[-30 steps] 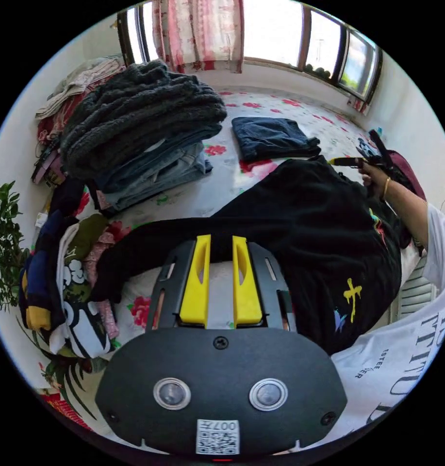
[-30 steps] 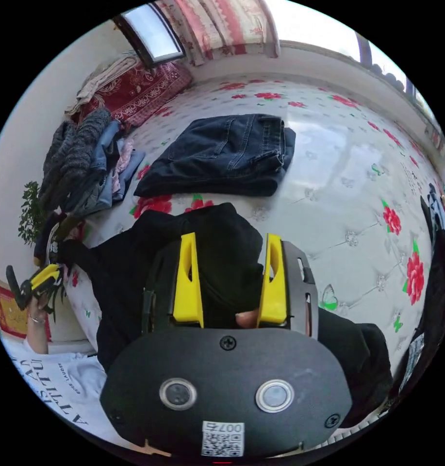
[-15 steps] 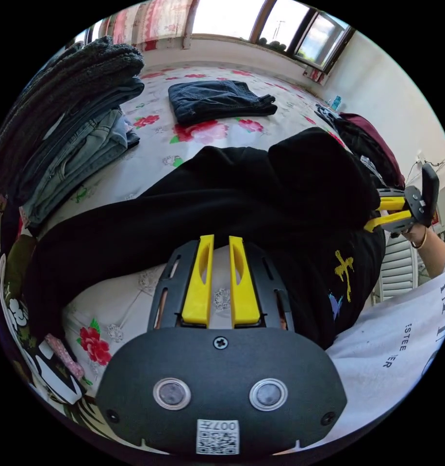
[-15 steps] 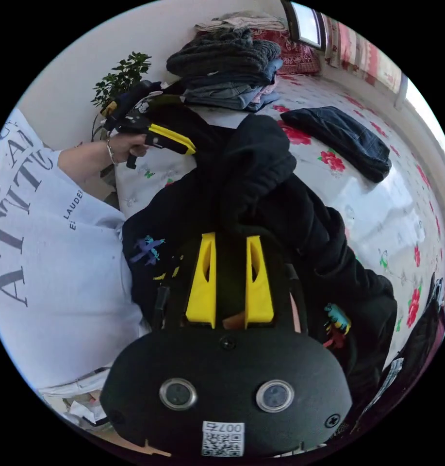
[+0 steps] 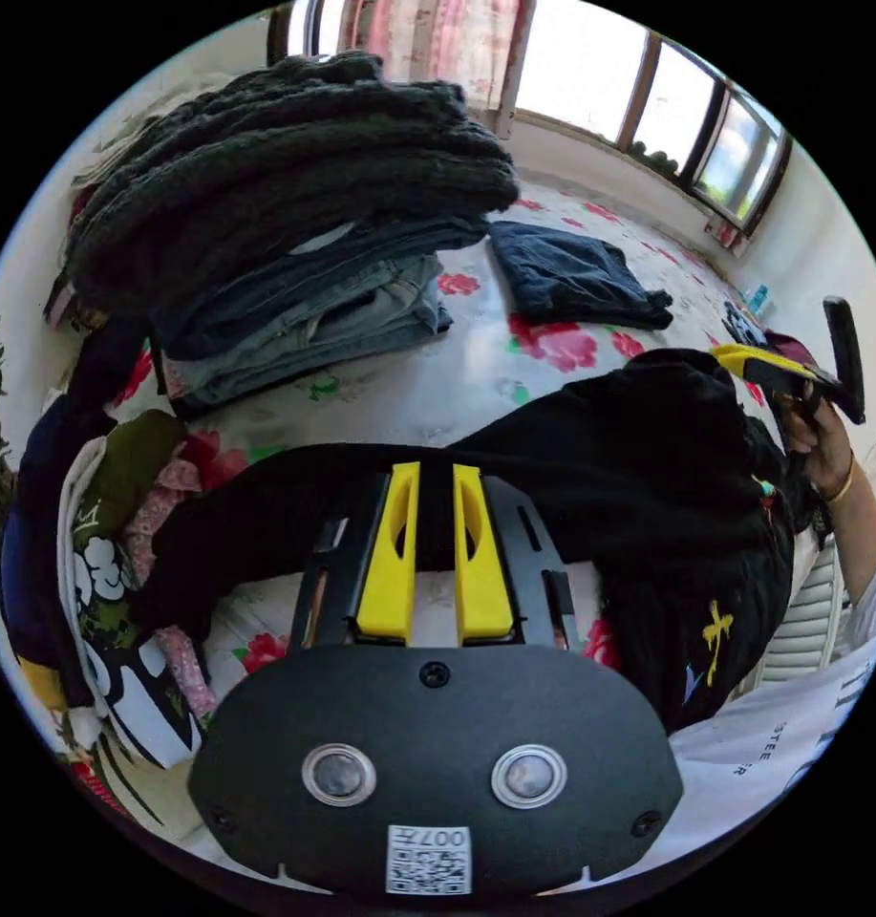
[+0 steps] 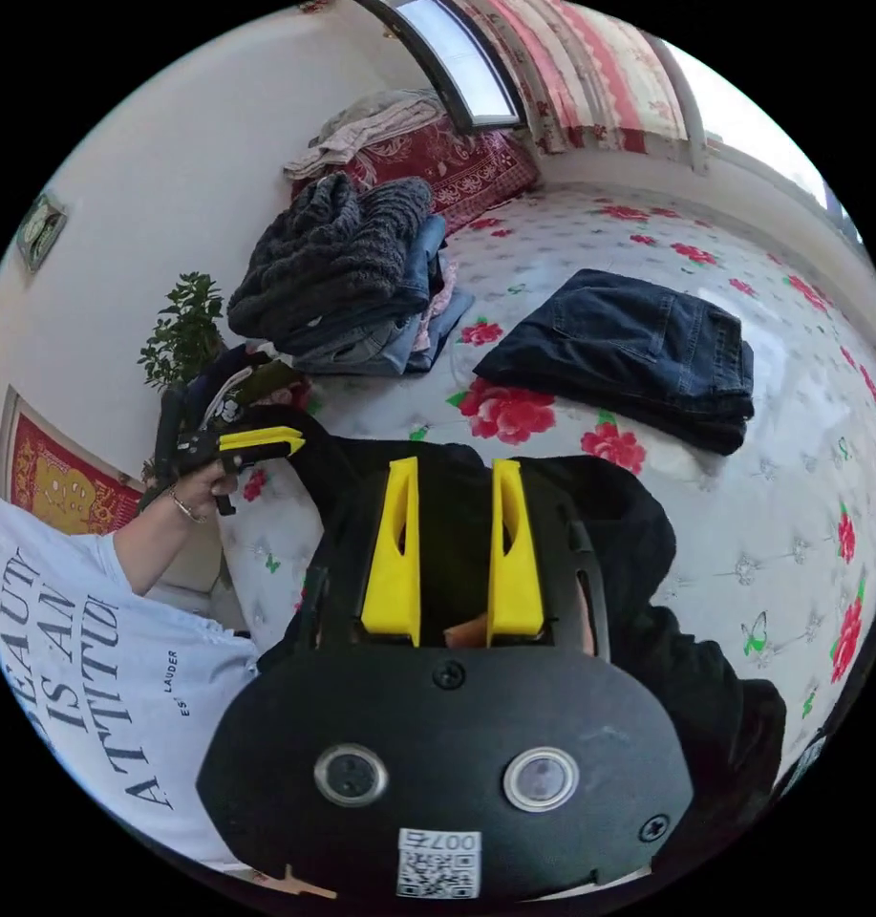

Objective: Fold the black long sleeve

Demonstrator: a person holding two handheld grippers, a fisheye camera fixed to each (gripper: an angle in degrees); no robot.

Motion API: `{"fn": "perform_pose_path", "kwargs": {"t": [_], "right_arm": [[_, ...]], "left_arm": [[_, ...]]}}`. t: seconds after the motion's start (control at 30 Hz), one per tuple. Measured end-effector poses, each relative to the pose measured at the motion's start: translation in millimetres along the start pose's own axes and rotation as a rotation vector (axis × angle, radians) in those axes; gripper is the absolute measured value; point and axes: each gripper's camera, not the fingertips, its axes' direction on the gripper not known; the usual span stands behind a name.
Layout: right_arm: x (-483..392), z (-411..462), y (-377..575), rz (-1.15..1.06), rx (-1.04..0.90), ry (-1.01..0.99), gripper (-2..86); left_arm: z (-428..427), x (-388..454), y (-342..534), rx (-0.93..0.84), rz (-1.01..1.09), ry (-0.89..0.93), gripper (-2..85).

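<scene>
1. The black long sleeve [image 5: 648, 478] lies across the near edge of the flowered bed [image 5: 438, 382], one sleeve stretched toward the heap of clothes at the bed's side, the printed part of the body hanging over the edge by the person's white shirt [image 5: 772, 755]
2. The left tool [image 5: 436, 470] has its yellow jaws nearly together, their tips at the sleeve; whether they pinch the cloth I cannot tell. Half a second ago the same narrow gap showed
3. The right tool [image 6: 453, 468] has its jaws close with black cloth between them, apparently clamped on the garment
4. In the left gripper view the right tool [image 5: 772, 368] now sits at the top of the bunched body; half a second ago it was at the garment's side
5. The folded dark jeans [image 6: 629, 358] and the stack of clothes [image 6: 352, 277] lie beyond, as before
</scene>
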Motion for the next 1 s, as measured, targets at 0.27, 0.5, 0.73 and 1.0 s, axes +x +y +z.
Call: {"fn": "perform_pose_path", "kwargs": {"t": [0.27, 0.5, 0.73, 1.0], "right_arm": [[-47.8, 146.2, -99.0, -0.104, -0.142, -0.048, 11.9], [-46.4, 247.8, -145.2, -0.041, -0.134, 0.039, 16.1], [-21.9, 284.9, -197.7, 0.011, -0.031, 0.085, 17.0], [26.4, 301.7, -285.6, -0.029, -0.093, 0.061, 15.2]], "left_arm": [[35.8, -129.5, -79.1, -0.024, -0.275, -0.116, 7.2], [74.6, -138.8, -106.2, -0.031, -0.249, -0.159, 6.6], [97.1, -156.1, -148.7, 0.01, -0.207, -0.16, 5.2], [140.4, -188.5, -252.5, 0.038, -0.202, -0.197, 1.6]]}}
